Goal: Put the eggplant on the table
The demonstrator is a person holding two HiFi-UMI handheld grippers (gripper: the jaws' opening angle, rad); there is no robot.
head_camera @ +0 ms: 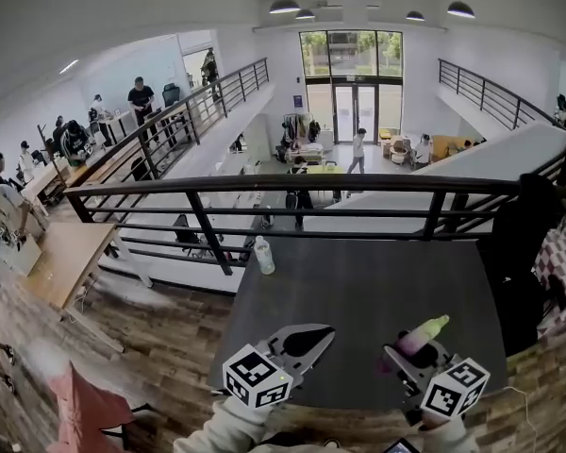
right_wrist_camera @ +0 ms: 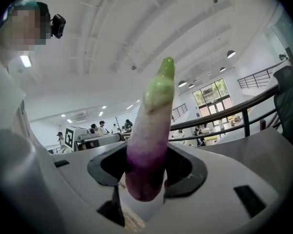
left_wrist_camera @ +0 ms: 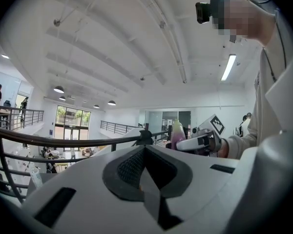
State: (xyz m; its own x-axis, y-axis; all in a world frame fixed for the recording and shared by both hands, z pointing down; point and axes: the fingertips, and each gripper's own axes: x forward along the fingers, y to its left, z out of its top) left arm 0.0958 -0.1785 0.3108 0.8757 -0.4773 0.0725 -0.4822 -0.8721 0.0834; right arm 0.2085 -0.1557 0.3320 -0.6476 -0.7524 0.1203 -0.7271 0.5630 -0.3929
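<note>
Nearest to the body, low in the head view: the right gripper (head_camera: 410,349), clamped on the eggplant (head_camera: 423,335). Gripped at the thick purple end, with the pads pressing from both sides, as shown plainly in the right gripper view. Long axis laid along the line of the jaws, so pointing straight forward out of the claw: purple end in the grip, pale middle next, green stem tip farthest from the hand and raised a little.

Just beside it, to the left: the left gripper (head_camera: 307,341), clenched on nothing, pads meeting in its own view, taking no part in the holding. So the right hand is the nearer one, and in fact the only one touching the vegetable.

A little farther: the dark table (head_camera: 358,281). Lying under the eggplant in the head view, its near edge close to both claws. Not possible to tell whether hovering above the top or resting on it; probably above, and not yet released. For the coming move, probably only lowering and then opening the jaws, toward the free surface ahead of and below the stem tip. Better laid down lengthwise, being rounded and likely to roll sideways.

Farther, at the far left corner of the table: a clear bottle (head_camera: 264,255), well apart from the eggplant. Behind that, the black railing (head_camera: 311,185), then the open hall (head_camera: 340,149) below.
</note>
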